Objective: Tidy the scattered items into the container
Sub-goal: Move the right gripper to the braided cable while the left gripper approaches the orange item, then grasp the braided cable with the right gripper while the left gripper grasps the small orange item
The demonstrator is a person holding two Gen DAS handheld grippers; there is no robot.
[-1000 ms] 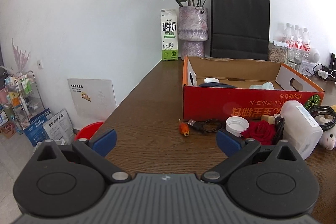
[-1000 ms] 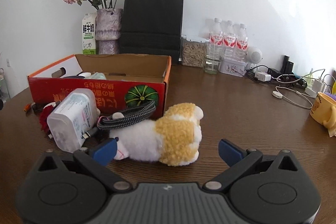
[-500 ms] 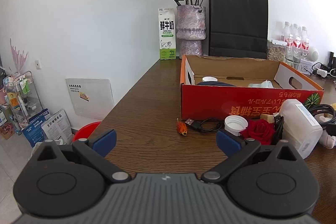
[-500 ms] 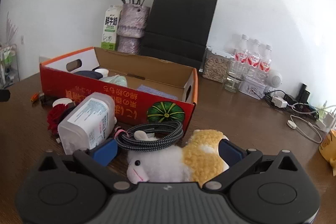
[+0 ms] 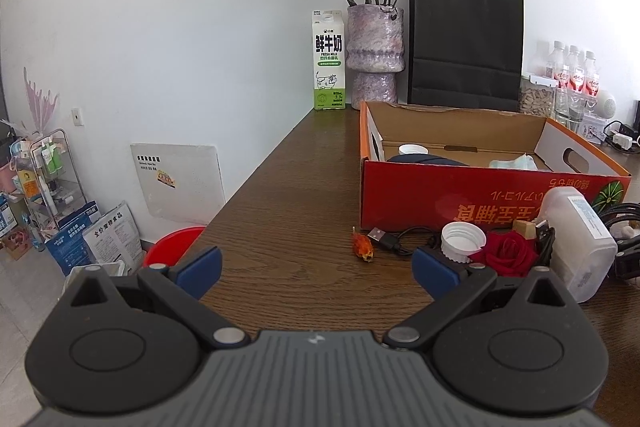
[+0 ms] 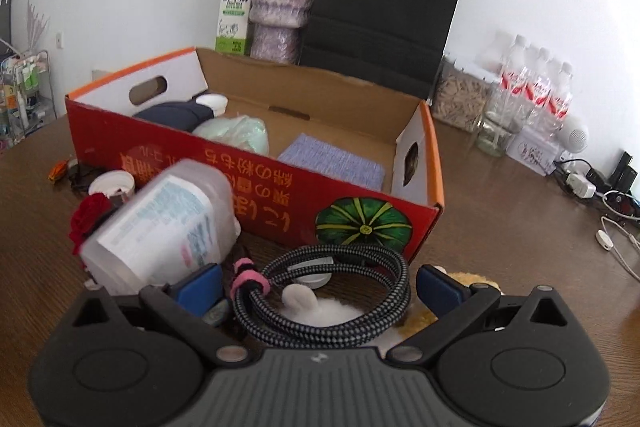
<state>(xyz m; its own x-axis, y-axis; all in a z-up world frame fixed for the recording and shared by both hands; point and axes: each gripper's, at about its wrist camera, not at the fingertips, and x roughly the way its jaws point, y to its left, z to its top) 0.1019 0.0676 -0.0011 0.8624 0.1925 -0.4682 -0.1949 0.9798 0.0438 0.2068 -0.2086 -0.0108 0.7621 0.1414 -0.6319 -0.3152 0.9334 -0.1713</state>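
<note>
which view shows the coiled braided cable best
The right wrist view: the coiled braided cable lies whole between the open right gripper fingers. The left wrist view shows only a dark sliver at its right edge.

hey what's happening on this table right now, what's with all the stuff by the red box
A person with a claw in each hand is tidying clutter into the red cardboard box. The right claw is open, low over the coiled braided cable and the plush toy beneath it, nothing gripped yet. The left claw hangs open and empty over the table. A plastic jar, white lid and red rose lie outside the box.
</note>
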